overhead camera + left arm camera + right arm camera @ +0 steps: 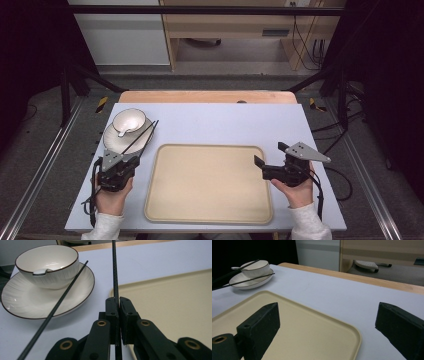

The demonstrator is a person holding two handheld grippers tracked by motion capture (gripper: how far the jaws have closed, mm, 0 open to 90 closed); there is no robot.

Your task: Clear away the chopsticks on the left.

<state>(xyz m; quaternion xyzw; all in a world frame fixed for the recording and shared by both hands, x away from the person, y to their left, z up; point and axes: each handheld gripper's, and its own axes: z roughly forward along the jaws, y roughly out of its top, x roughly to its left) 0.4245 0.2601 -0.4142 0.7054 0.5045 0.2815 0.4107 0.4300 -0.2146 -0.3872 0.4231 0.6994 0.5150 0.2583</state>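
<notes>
A white bowl with a dark rim and a white spoon in it stands on a white plate at the table's back left. My left gripper is just in front of the plate, shut on a black chopstick that points away past the plate's right side. A second black chopstick leans across the plate's rim beside the bowl. My right gripper hovers at the right edge of the beige tray, open, with nothing between its jaws.
The tray is bare and takes up the middle of the pale blue mat. Bare mat lies behind the tray and to its right. A wooden table edge runs along the back, with floor and furniture beyond.
</notes>
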